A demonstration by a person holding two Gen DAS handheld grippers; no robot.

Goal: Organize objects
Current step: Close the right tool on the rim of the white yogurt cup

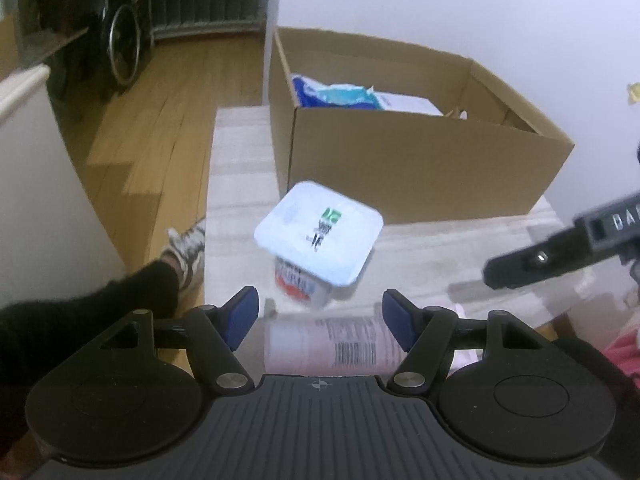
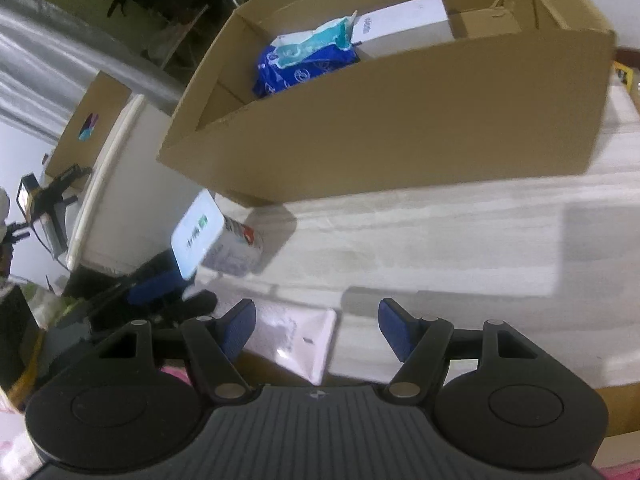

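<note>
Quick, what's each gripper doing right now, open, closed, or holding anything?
Left gripper: open, holding nothing; a lying white bottle shows between its fingers.
Right gripper: open, holding nothing; a flat white packet lies just beneath.

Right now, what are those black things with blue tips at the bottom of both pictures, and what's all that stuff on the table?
Those are grabbing tools a person holds, one in each hand. Each has a camera looking along its two blue-tipped fingers, so each picture comes from one tool. The left gripper and the right gripper are both open and hold nothing. On the pale table stands a cardboard box with a blue packet and a white box inside. In front of it sits a white tub with a square lid. A white bottle lies under the left fingers, and a flat white packet under the right ones.
</note>
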